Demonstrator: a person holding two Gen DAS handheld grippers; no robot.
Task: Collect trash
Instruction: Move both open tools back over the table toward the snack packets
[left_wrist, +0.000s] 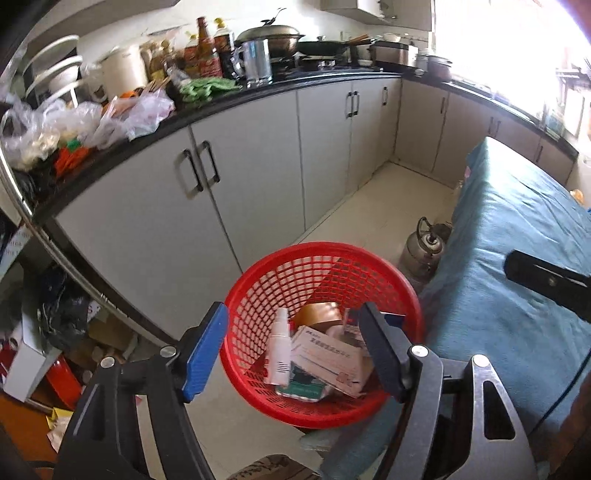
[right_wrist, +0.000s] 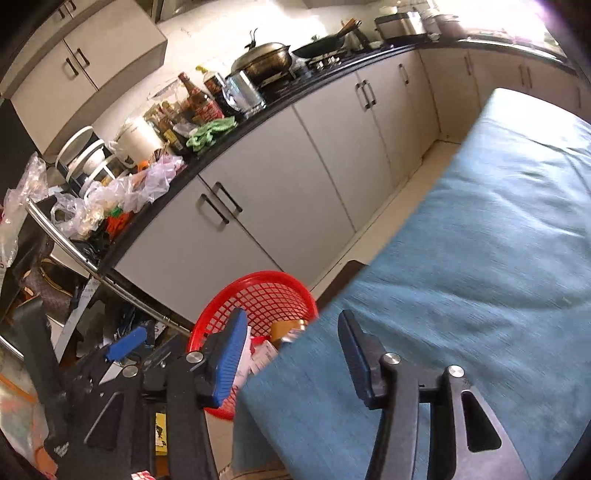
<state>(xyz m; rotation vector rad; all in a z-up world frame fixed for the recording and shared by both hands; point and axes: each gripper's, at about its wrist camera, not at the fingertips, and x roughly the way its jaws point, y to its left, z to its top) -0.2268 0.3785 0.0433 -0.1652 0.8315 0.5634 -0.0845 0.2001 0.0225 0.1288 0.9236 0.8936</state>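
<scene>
My left gripper (left_wrist: 295, 350) hangs above the red basket (left_wrist: 258, 280), jaws spread wide and holding nothing, which suits a spot right over the place where the rubbish goes. Down in the basket lie a white spray bottle (left_wrist: 279, 350), a flat medicine box (left_wrist: 327, 360), a brown roll of tape (left_wrist: 318, 314) and a dark green packet (left_wrist: 303, 387), piled loosely against each other. The basket sits on the floor just beside the table with the blue cloth (left_wrist: 517, 229), close enough that things from the table need only a short carry. My right gripper (right_wrist: 291, 354) is over the near edge of that cloth, jaws likewise apart and empty. I see no loose rubbish on the part of the cloth in view, so I judge the collecting is nearly done. A metal kettle (left_wrist: 424, 251) stands on the floor beyond the basket.
</scene>
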